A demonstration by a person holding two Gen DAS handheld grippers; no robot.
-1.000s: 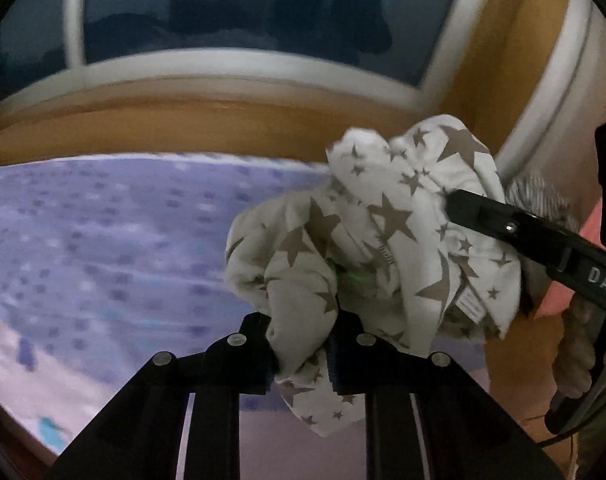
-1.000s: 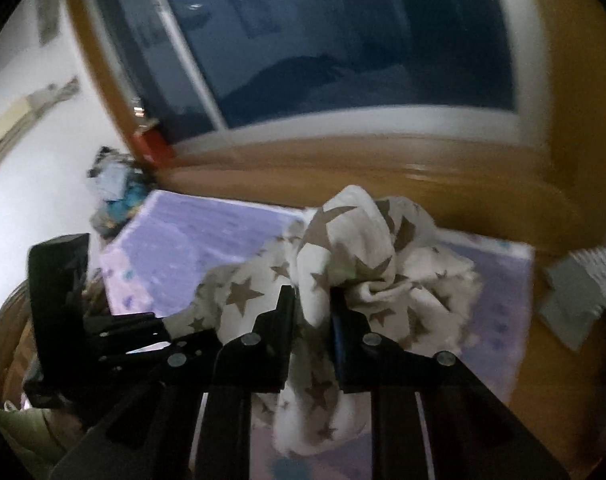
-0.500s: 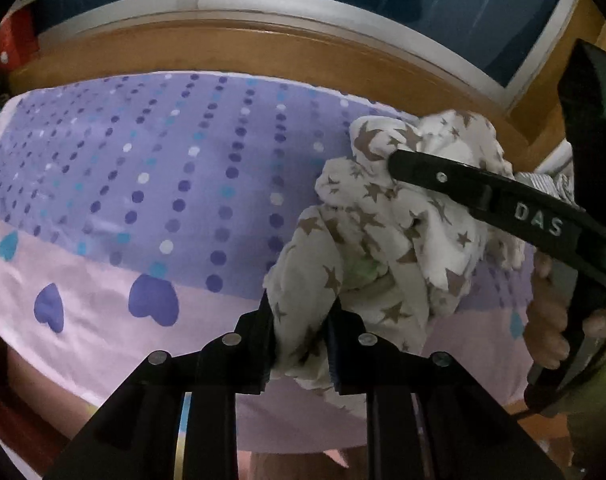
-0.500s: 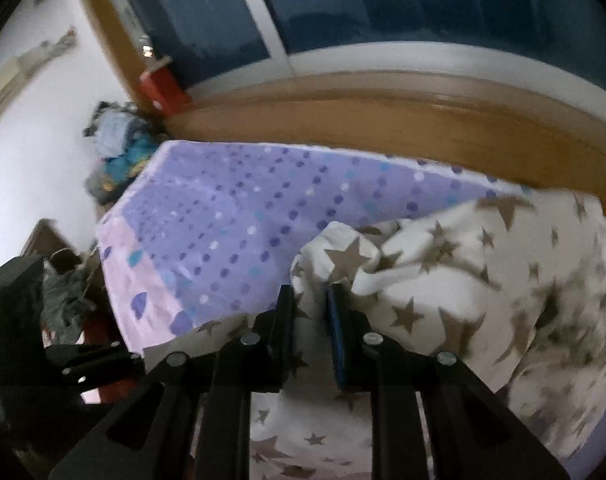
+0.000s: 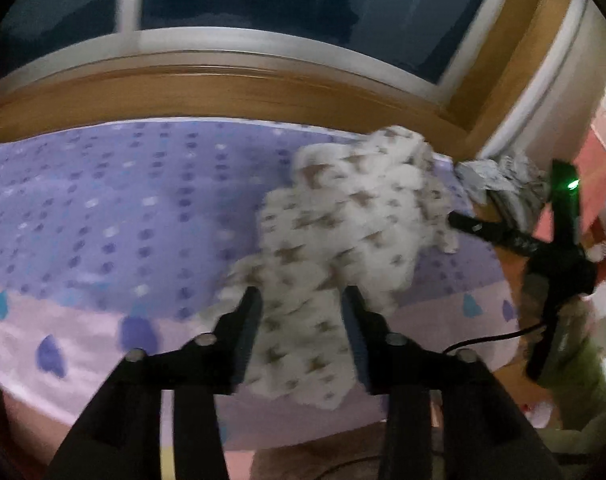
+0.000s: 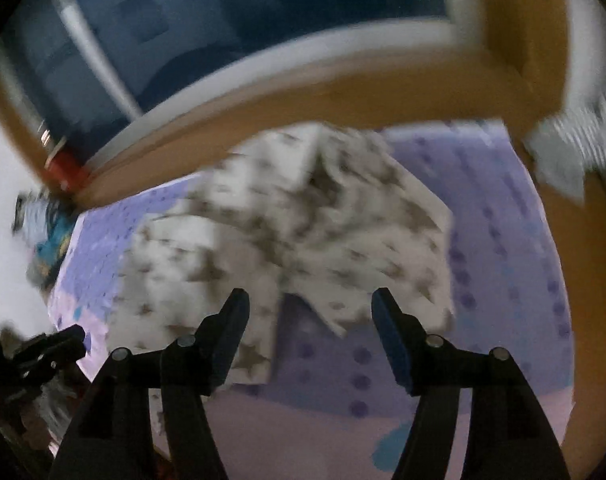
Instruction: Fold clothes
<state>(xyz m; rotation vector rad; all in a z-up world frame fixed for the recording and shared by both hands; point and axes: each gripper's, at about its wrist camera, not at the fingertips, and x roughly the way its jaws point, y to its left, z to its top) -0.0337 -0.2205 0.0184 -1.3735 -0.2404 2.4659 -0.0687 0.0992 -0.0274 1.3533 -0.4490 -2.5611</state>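
A white garment with brown stars (image 5: 343, 232) lies crumpled on the purple dotted bed sheet (image 5: 103, 208). My left gripper (image 5: 301, 312) hovers over its near end. Its jaws are opening, with loose cloth in the gap and the pads not pressing on it. One finger of my right gripper (image 5: 487, 232) shows at the garment's right edge. In the right wrist view the garment (image 6: 295, 216) is blurred and spread over the sheet (image 6: 483, 280). My right gripper (image 6: 309, 320) is opening wide, with only sheet and a cloth edge below the gap. My left gripper (image 6: 51, 348) is at the lower left.
A wooden sill (image 5: 223, 88) and a dark window run behind the bed. A grey striped cloth (image 5: 499, 176) lies on the ledge at the right. A pile of blue clothes (image 6: 47, 240) and a red object (image 6: 63, 168) sit beyond the bed's far left corner.
Both grippers were shut on the star garment and have opened. The garment has dropped from the air onto the sheet, and the right gripper has drawn back to its right edge.
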